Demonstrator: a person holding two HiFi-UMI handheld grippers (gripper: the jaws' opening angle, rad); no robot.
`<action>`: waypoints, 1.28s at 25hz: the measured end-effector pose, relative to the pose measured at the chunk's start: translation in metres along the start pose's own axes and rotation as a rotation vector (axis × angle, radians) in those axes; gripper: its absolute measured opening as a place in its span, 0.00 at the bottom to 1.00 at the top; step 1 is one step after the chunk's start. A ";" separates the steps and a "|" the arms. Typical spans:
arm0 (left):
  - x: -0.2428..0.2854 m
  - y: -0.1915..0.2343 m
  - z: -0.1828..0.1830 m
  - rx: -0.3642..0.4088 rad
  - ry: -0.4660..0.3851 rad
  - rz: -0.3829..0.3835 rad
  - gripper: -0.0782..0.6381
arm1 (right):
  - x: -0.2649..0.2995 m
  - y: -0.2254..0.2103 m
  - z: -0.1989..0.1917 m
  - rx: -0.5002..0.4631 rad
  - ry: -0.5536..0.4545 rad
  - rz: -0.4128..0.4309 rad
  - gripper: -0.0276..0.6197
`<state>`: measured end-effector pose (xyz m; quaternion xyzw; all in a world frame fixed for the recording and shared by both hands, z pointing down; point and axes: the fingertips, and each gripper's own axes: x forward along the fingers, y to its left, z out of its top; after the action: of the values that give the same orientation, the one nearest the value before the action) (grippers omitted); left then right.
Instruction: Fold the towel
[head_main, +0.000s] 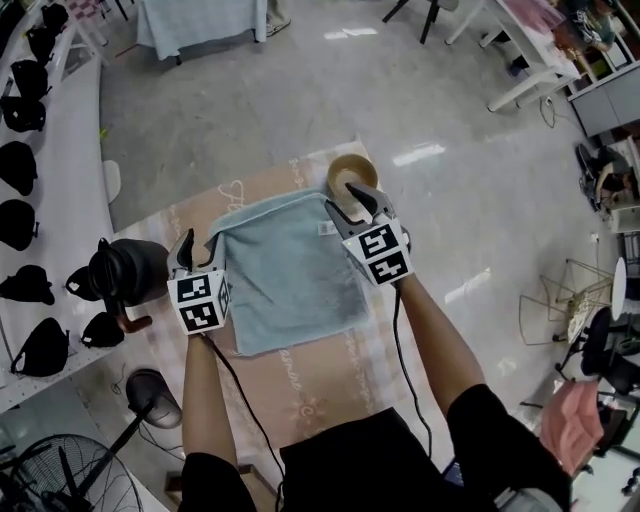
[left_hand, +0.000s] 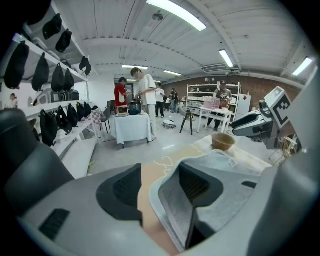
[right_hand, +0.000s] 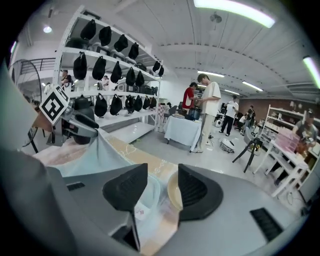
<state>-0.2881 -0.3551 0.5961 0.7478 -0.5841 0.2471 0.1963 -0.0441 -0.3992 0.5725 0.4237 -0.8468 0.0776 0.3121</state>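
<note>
On the pink mat (head_main: 325, 372), the grey-blue towel (head_main: 290, 275) lies spread, its far corners loose between the parted jaws of the left gripper (head_main: 198, 248) and right gripper (head_main: 355, 205) (judged open so the folded layer settles), near a wooden bowl (head_main: 350, 172).

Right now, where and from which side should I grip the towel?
Probably its two far corners, from the near side: the towel lies flat, so only edges can be pinched, and each corner sits between the open jaws of the left gripper and right gripper. Mind the bowl.
</note>
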 end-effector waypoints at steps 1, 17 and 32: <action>-0.003 -0.005 -0.004 -0.005 0.006 -0.022 0.42 | -0.006 -0.001 -0.003 0.015 -0.003 0.004 0.32; -0.093 -0.056 -0.122 -0.073 0.163 -0.134 0.44 | -0.086 0.053 -0.100 0.086 0.083 0.119 0.33; -0.166 -0.100 -0.202 -0.192 0.207 -0.167 0.44 | -0.162 0.119 -0.186 0.101 0.162 0.233 0.33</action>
<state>-0.2521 -0.0845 0.6577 0.7421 -0.5176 0.2487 0.3458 0.0224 -0.1424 0.6397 0.3300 -0.8573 0.1897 0.3465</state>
